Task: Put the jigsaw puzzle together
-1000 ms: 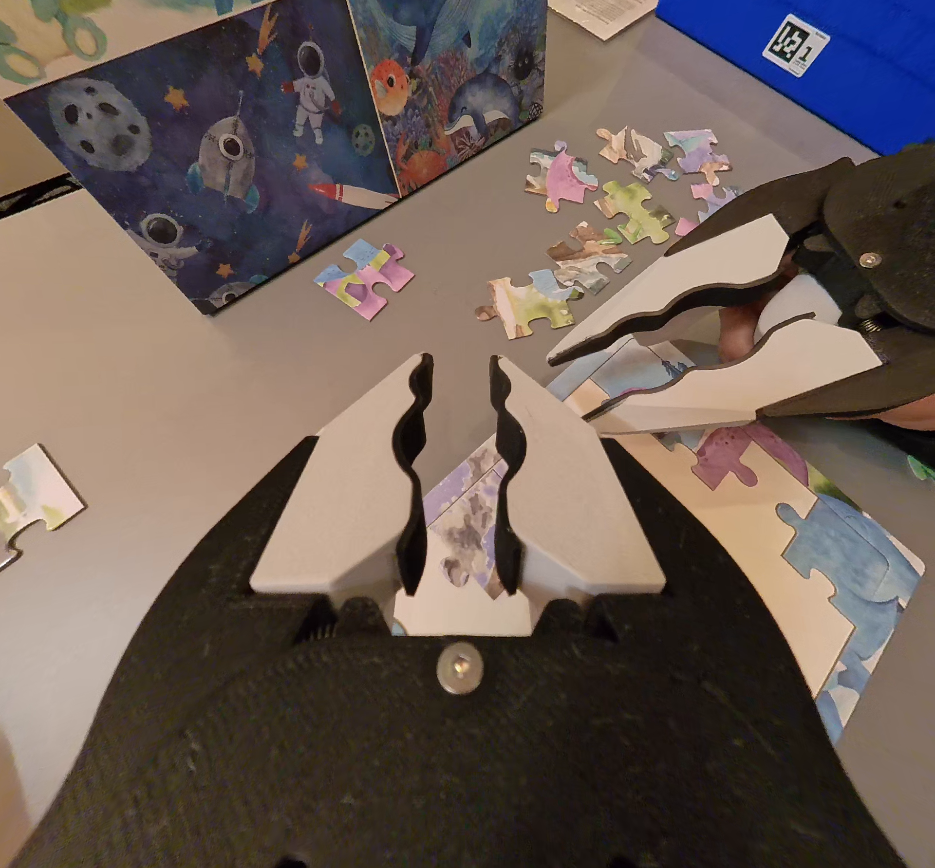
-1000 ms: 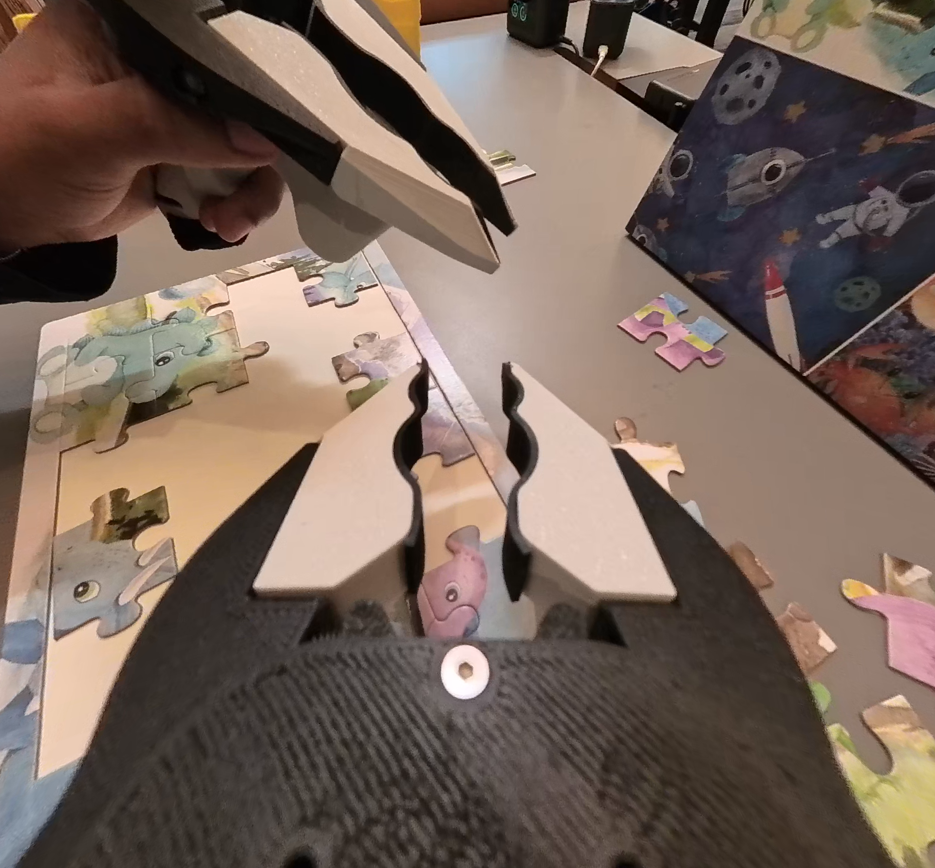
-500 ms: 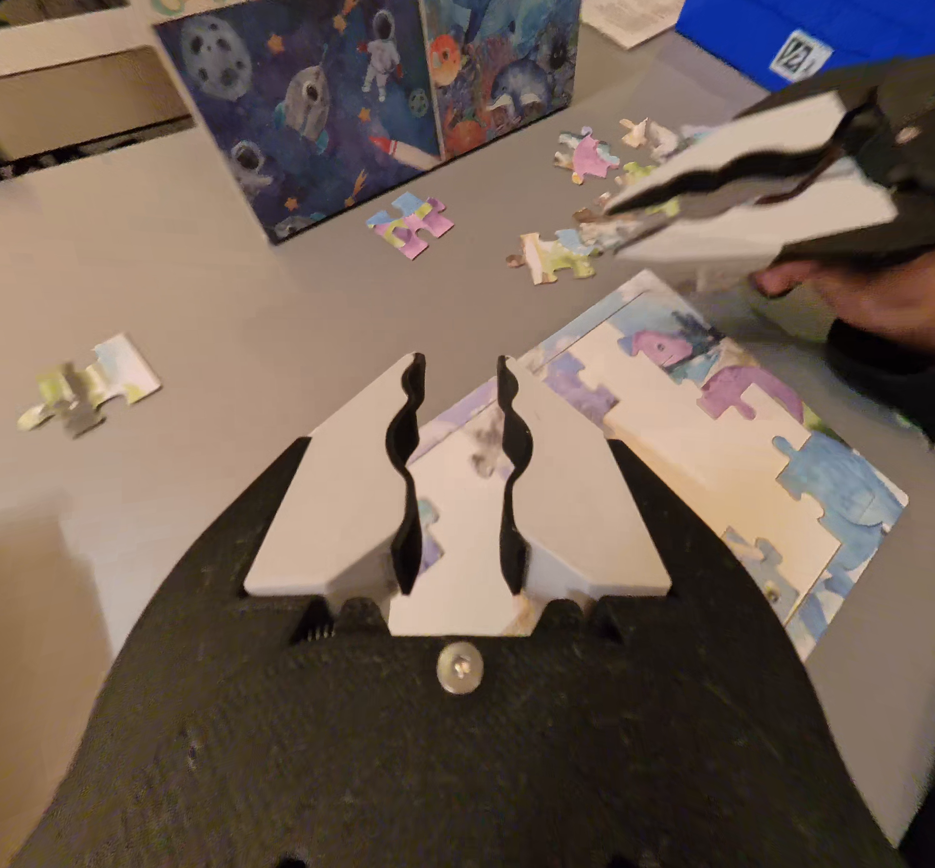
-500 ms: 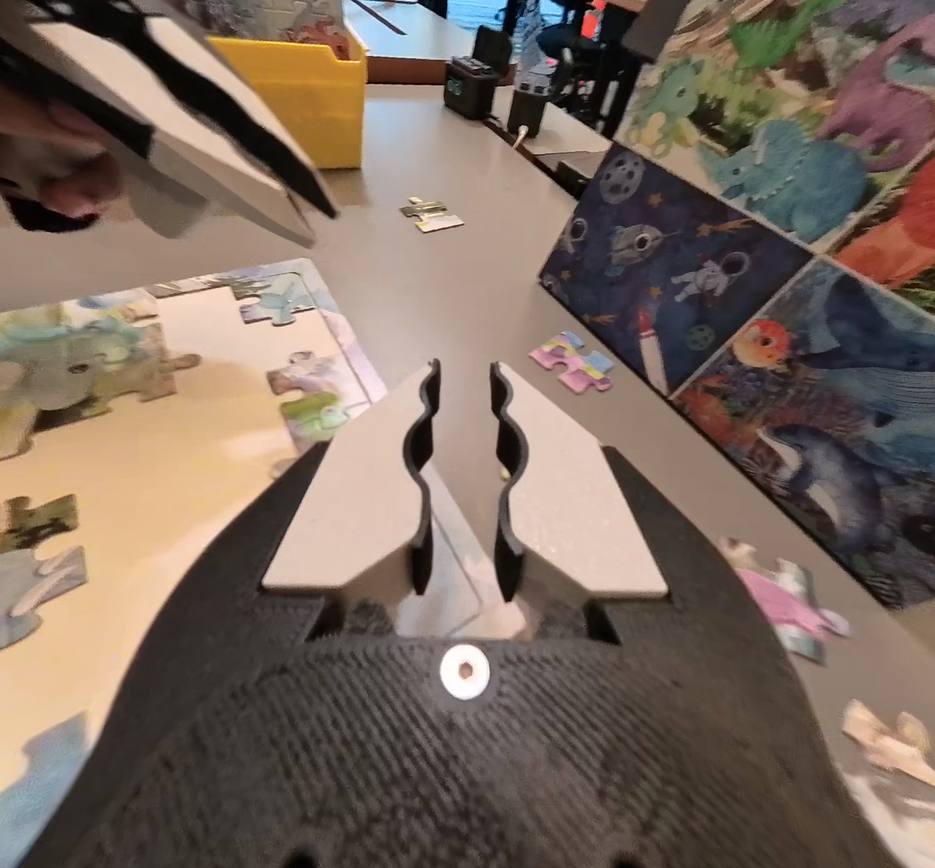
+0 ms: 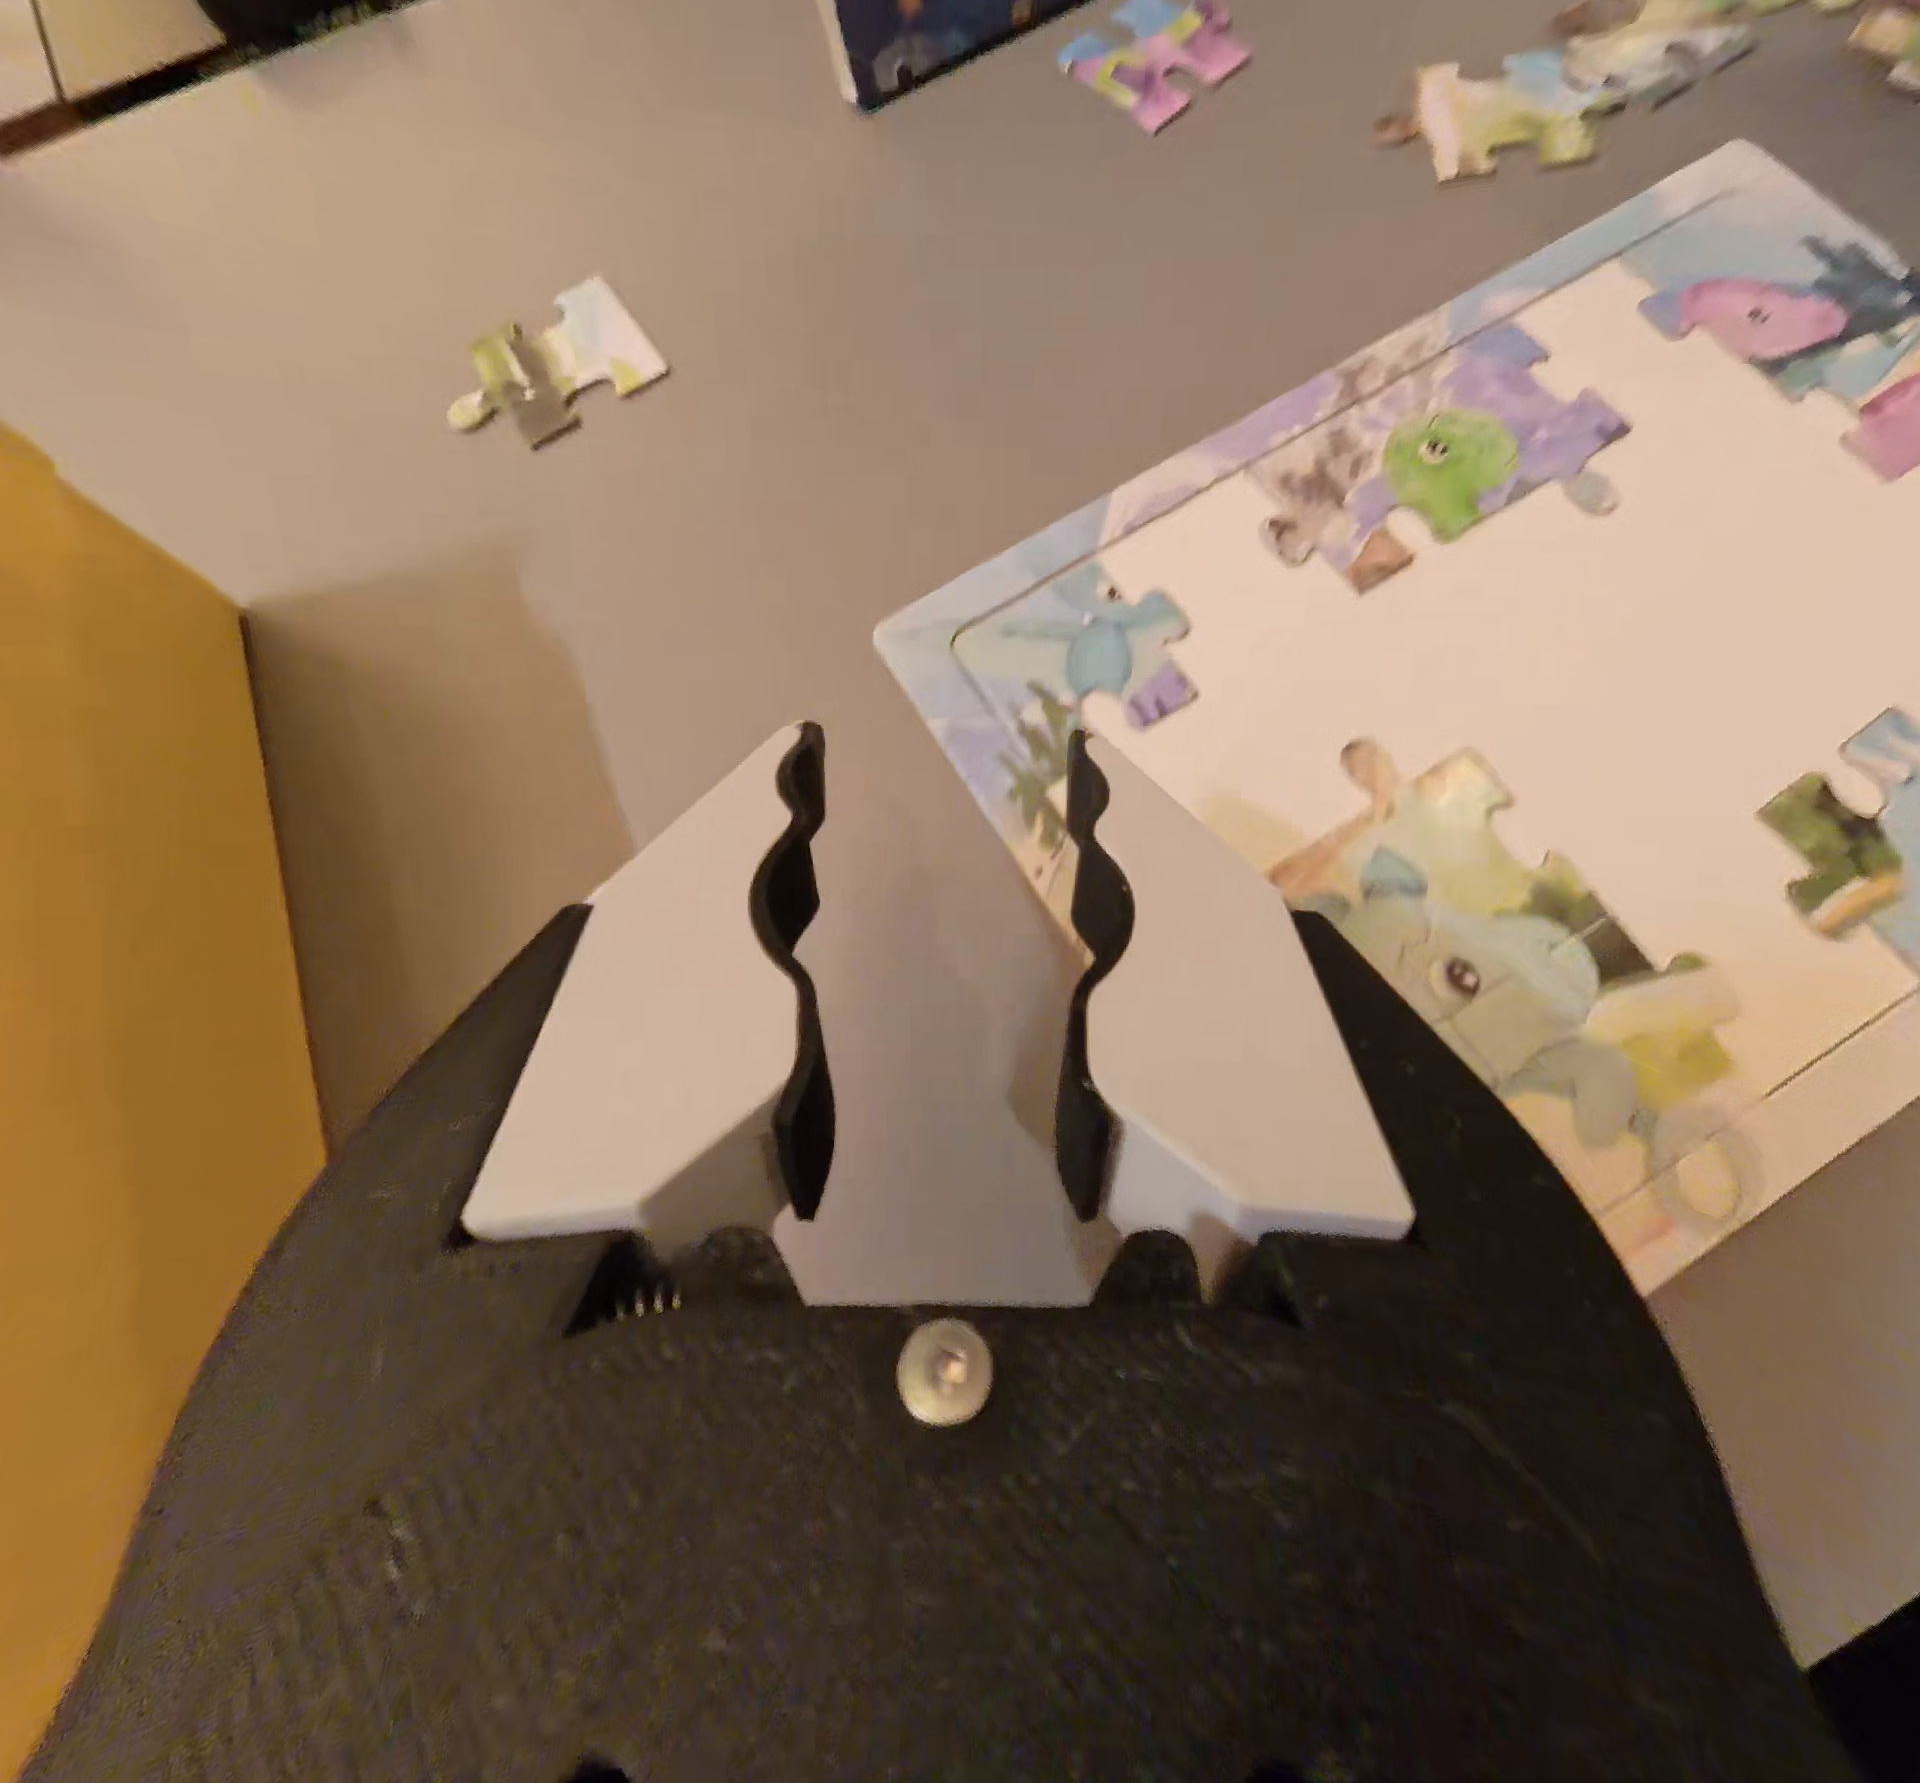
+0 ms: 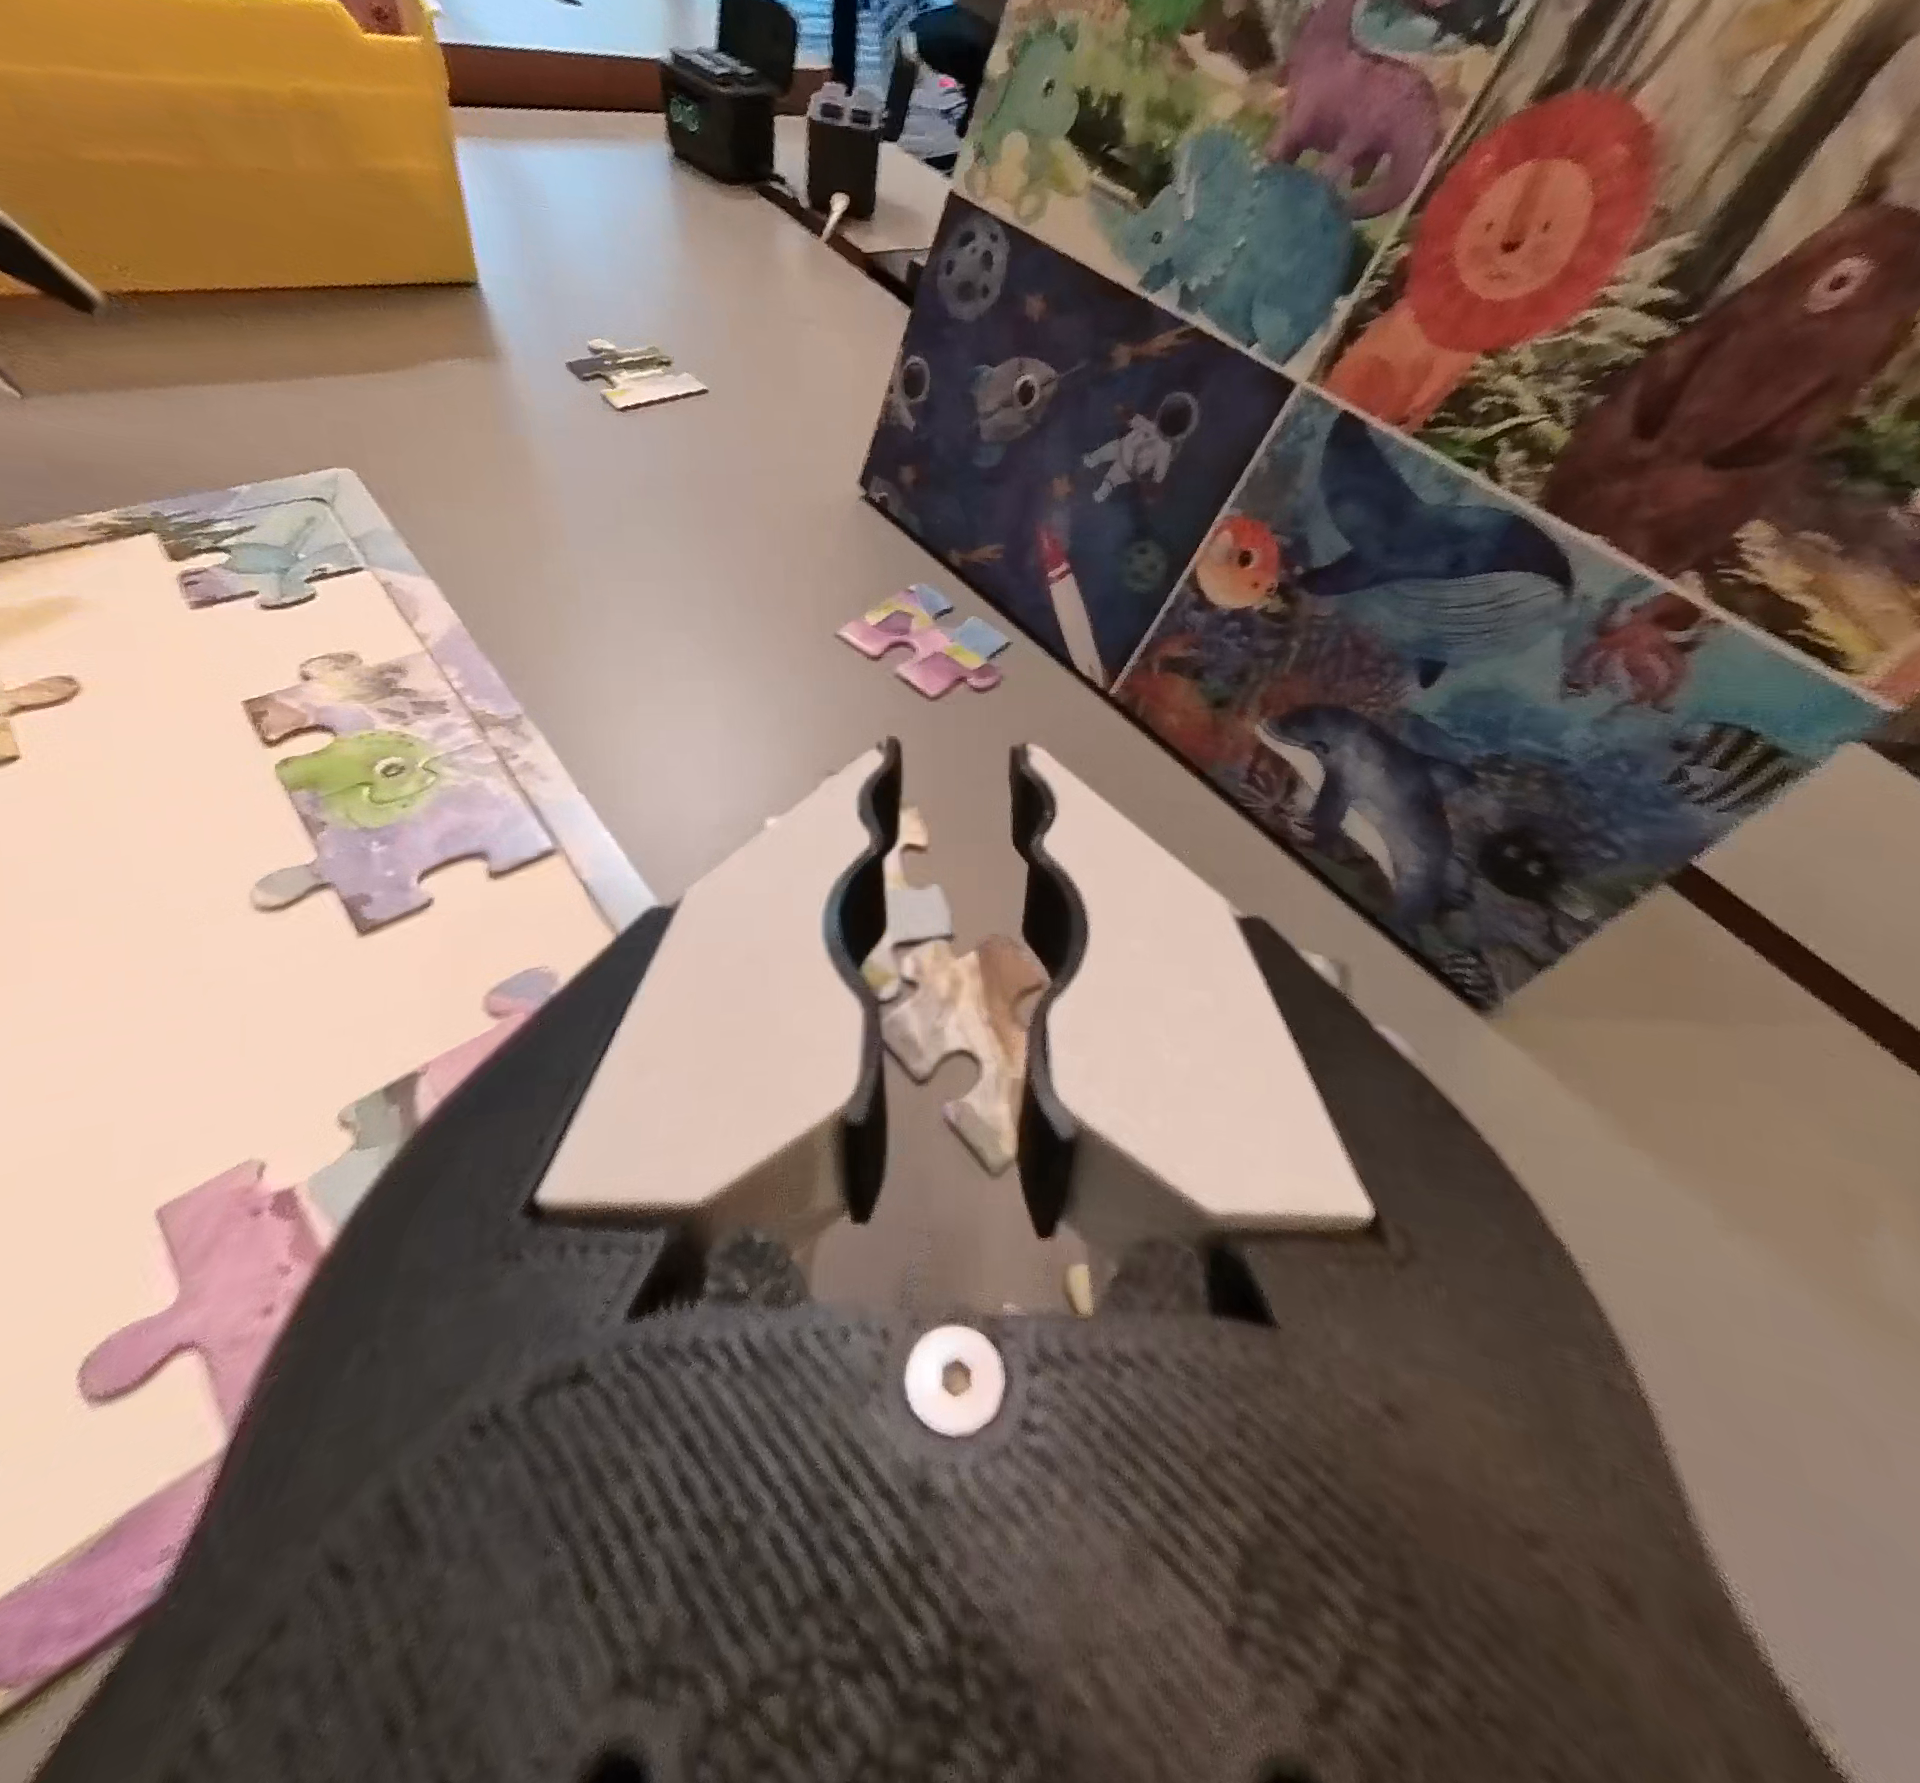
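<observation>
The puzzle tray [image 5: 1558, 653] lies on the grey table with several pieces set in it, among them a green-creature piece [image 5: 1444, 466]. My left gripper [image 5: 940, 746] is open and empty, above the table by the tray's near-left corner. In the right wrist view the tray [image 6: 125, 902] is on the left. My right gripper [image 6: 956, 757] is open and empty, hovering off the tray's edge over a loose beige piece [image 6: 966, 1016]. A joined pink, yellow and blue pair [image 6: 925, 642] lies ahead of it. More loose pieces [image 5: 1507, 112] lie beyond the tray.
A tall picture box [image 6: 1351, 486] stands to the right of the loose pieces. A yellow bin [image 6: 208, 154] stands at the back left and also shows in the left wrist view [image 5: 104, 902]. A pale joined pair [image 5: 561, 362] lies apart on the table. Black chargers [image 6: 727, 112] stand far back. There is about 30 cm between the tips of the two grippers. The loose beige piece [image 6: 966, 1016] is closer to my right gripper, around 8 cm from its tips; the left tips are 30 cm off. Seen from the left wrist view [image 5: 1636, 46] as well.
My left gripper has pulled back and swung left, off the tray's middle toward its corner. My right gripper has moved right, off the tray and over the loose pieces. Both stay open.
</observation>
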Action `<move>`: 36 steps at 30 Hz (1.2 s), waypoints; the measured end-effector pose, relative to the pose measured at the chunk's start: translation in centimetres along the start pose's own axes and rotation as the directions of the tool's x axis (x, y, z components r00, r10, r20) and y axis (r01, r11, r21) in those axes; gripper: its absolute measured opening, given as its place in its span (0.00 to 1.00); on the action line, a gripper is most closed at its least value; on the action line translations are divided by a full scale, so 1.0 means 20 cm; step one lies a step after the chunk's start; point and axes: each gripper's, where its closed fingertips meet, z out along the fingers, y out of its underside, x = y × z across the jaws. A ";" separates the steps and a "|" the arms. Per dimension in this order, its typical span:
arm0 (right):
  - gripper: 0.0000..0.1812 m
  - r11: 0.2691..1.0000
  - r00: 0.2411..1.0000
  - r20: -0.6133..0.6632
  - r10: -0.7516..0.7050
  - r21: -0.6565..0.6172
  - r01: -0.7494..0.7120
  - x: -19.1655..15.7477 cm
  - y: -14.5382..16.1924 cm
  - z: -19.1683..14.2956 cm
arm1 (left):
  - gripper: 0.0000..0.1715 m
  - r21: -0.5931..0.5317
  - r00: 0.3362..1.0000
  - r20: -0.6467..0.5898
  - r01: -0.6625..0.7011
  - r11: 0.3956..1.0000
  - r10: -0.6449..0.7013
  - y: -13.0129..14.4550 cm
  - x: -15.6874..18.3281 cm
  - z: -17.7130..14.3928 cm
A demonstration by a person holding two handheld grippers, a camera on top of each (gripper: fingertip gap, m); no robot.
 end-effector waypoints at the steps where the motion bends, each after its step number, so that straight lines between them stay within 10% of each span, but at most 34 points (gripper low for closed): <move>1: 0.12 1.000 1.000 0.027 0.008 -0.022 -0.007 -0.03 0.01 0.01 | 0.27 -0.010 1.000 0.003 0.002 1.000 -0.002 0.04 0.00 -0.01; 6: 0.16 0.988 0.983 0.183 -0.025 -0.143 0.052 -0.21 0.10 0.07 | 0.25 -0.005 1.000 0.011 0.000 1.000 0.000 0.09 -0.03 -0.02; 15: 0.13 0.989 0.999 -0.027 -0.046 -0.139 0.041 0.05 0.10 -0.03 | 0.28 0.071 1.000 -0.026 0.000 0.998 0.001 0.01 0.04 -0.02; 24: 0.12 0.994 0.951 -0.295 0.090 -0.036 -0.105 0.48 0.10 -0.33 | 0.28 0.415 0.917 0.251 -0.393 0.821 0.312 -0.65 0.03 0.13; 28: 0.11 0.994 0.936 -0.337 0.105 -0.005 -0.113 0.53 0.09 -0.39 | 0.17 0.432 0.959 0.120 -0.282 0.856 0.256 -0.78 -0.03 0.29; 30: 0.11 0.994 0.930 -0.354 0.096 -0.022 -0.111 0.55 0.12 -0.41 | 0.01 0.433 0.971 0.081 -0.238 0.869 0.226 -0.78 -0.07 0.32; 36: 0.12 0.993 0.918 -0.393 0.048 -0.079 -0.086 0.59 0.16 -0.44 | 0.00 0.455 0.988 0.032 -0.152 0.877 0.154 -0.63 -0.20 0.33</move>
